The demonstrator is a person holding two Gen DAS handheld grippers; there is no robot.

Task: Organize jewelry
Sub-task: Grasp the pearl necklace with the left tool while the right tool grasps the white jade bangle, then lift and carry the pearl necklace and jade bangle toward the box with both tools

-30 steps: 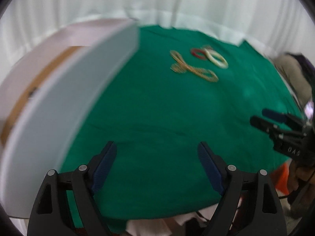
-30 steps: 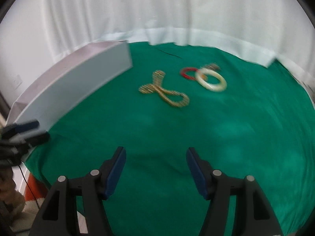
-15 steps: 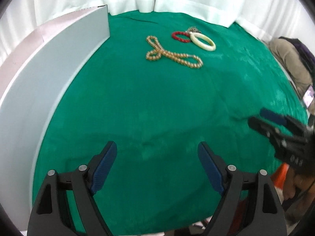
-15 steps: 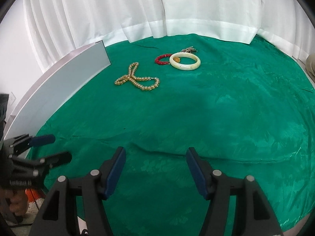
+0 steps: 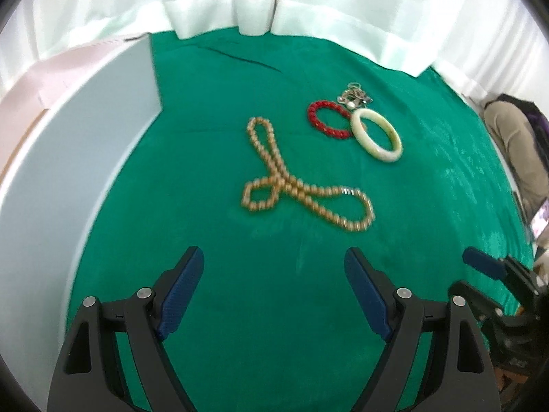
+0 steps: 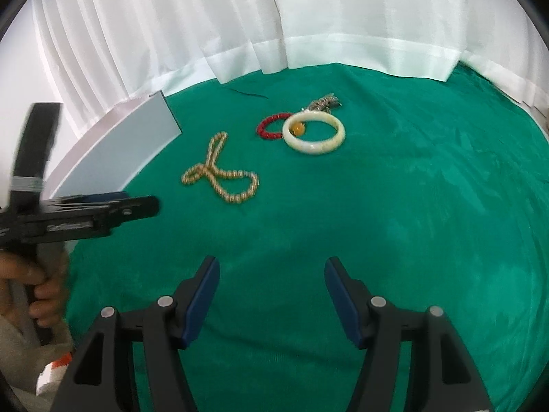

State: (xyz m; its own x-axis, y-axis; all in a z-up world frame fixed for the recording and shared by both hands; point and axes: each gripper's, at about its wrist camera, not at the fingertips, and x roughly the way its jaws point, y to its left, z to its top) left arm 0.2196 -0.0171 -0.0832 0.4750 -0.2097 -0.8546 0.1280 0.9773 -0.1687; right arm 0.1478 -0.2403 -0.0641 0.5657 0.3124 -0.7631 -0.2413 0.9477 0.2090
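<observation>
Moved: since 1 s ago both views slid in over the cloth; jewelry now bigger and lower in frame, white box swung off to the 9 o'clock side. Still some blur.
Bead necklace (image 5: 295,185): gold beads, lies flat on green cloth (image 5: 274,309), at 12 o'clock from left gripper (image 5: 274,295), apart from it, no contact. In rt view necklace (image 6: 223,178) sits at 11 o'clock from right gripper (image 6: 271,295), further off.
Necklace axis: in left view, long loop runs 11 to 5 o'clock; narrow end loop points 11, small side loop sticks out at 8, clasp-end loop at 4.
Red bracelet (image 5: 327,120): at 1 o'clock of necklace, near, touching white bangle (image 5: 377,135) on its rt side.
Bangle: flat; small amber bead (image 6: 296,128) inside ring in rt view.
Metal tangle (image 5: 355,96): small chain bits at 12 o'clock of red bracelet, just beside it.
Left gripper: jaws wide apart, nothing between.
Right gripper: jaws apart, empty.
Left hand (image 6: 41,292): seen in rt view at 9 o'clock.
White box (image 5: 68,171): along 9 o'clock edge, its near corner close to necklace's 11 o'clock end, gap between.
Room: bare cloth between grippers and necklace, more at 3 o'clock.
Edges: white curtain (image 6: 308,17) hems the cloth's far side.
</observation>
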